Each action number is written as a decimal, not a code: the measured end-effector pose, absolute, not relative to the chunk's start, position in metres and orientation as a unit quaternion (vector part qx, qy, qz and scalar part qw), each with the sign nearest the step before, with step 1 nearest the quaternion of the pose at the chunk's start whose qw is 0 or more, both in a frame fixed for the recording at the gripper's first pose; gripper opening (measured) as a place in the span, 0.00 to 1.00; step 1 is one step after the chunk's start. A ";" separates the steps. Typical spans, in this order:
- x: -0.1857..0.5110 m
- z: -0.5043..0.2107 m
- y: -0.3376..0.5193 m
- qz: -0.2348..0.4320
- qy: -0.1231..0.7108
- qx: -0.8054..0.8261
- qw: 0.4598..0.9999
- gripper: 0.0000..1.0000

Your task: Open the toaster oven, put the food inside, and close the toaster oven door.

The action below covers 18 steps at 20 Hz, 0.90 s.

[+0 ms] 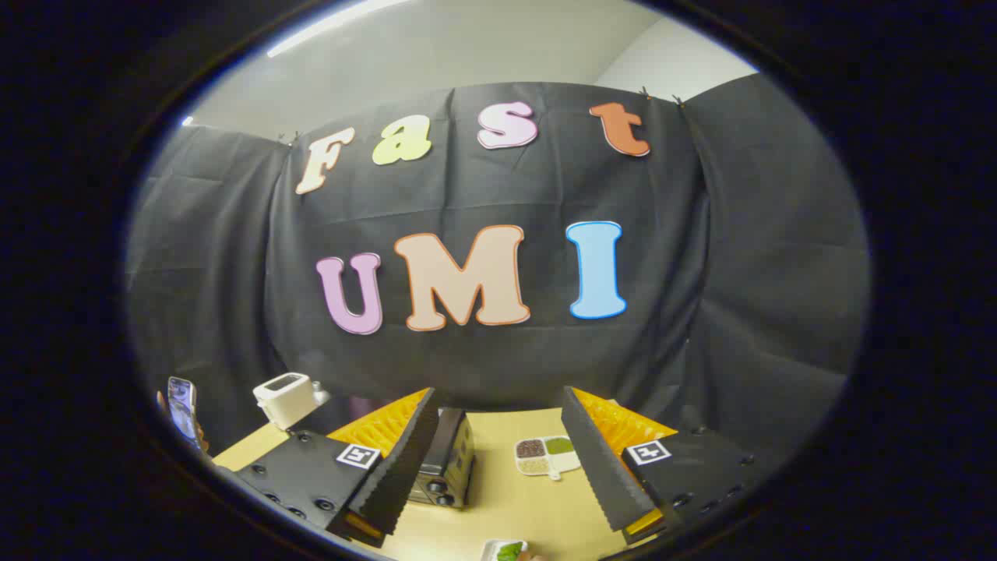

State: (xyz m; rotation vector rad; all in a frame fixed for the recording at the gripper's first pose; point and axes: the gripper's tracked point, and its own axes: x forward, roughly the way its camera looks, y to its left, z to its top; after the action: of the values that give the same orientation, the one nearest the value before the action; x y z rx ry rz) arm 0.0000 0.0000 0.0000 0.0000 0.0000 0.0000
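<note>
The table (506, 506) has a smooth, pale wood-look top with a soft matt sheen. The toaster oven (448, 460), partly behind the left finger, has dark casing that looks like metal, with glossy round knobs low on its front. Right of it lies a divided tray (547, 456) of smooth white plastic. The white toaster (287, 397) at lower left is glossy plastic. The gripper (498, 467), fingers spread apart and holding nothing, shows ridged, rough-looking pads (600, 467). The backdrop (740, 273) is matt, creased cloth.

text: none legible | gripper (498, 460) — square coded markers only
</note>
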 end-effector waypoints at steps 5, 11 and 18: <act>0.014 0.000 -0.009 0.007 -0.001 0.051 0.999 0.99; 0.018 0.004 -0.027 -0.017 -0.006 0.064 0.998 0.98; 0.013 -0.005 0.000 -0.040 -0.012 0.057 0.997 0.98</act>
State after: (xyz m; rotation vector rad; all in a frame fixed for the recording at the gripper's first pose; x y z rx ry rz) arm 0.0131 -0.0002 -0.0054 0.1149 -0.0244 -0.0801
